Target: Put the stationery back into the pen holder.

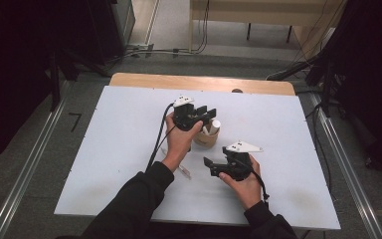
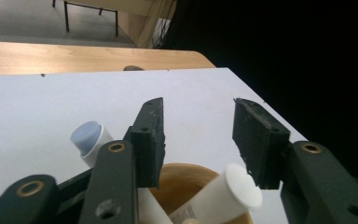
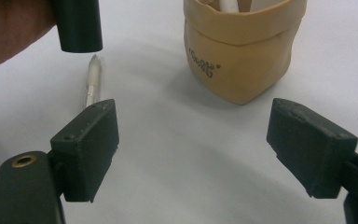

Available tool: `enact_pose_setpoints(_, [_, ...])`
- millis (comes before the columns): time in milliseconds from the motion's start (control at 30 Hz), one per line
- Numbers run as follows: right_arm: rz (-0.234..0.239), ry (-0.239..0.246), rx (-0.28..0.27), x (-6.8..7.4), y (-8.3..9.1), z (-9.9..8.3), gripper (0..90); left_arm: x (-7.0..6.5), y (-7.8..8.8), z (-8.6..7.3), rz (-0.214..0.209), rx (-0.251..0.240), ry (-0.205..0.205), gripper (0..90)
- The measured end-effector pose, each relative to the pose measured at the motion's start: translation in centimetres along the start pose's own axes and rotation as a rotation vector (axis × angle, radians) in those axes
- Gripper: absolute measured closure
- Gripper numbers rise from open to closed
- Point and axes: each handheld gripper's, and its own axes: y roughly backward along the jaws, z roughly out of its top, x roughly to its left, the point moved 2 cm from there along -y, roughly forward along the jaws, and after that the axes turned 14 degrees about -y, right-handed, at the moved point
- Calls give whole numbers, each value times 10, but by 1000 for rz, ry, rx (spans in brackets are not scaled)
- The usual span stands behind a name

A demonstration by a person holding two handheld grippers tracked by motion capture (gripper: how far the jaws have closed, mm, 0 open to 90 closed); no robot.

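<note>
A tan soft cup [image 1: 206, 139] stands mid-table with white tubes in it. My left gripper [image 1: 210, 113] hovers just over its mouth, jaws apart and nothing pressed between them. In the left gripper view the left gripper [image 2: 198, 116] looks down on the cup [image 2: 182, 179], a white-capped tube [image 2: 223, 196] and a blue-capped tube [image 2: 89, 137]. My right gripper [image 1: 210, 168] rests low on the table in front of the cup, wide open and empty. The right gripper [image 3: 193, 121] faces the cup [image 3: 242, 51].
A pale pen [image 3: 91, 81] lies on the white sheet [image 1: 129, 149] left of the cup, near the left wrist [image 1: 176, 159]. A black handle end [image 3: 77, 25] hangs above it. The wooden table edge [image 1: 199, 80] runs along the back; dark curtains flank both sides.
</note>
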Motion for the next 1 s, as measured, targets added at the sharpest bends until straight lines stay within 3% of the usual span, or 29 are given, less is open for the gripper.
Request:
enact_pose_setpoints(267, [-1, 0, -1, 0, 0, 0, 152, -4, 10, 6, -29, -17, 0, 512])
enact_pose_setpoints(533, [-4, -3, -3, 0, 0, 0, 152, -5, 25, 8, -47, -24, 27, 479])
enact_pose_setpoints(833, [-5, 0, -3, 0, -1, -1, 152, -4, 39, 7, -44, -47, 44, 346])
enact_pose_setpoints(1000, [-4, 2, -5, 0, 0, 0, 152, -6, 46, 6, -67, -66, 50, 334])
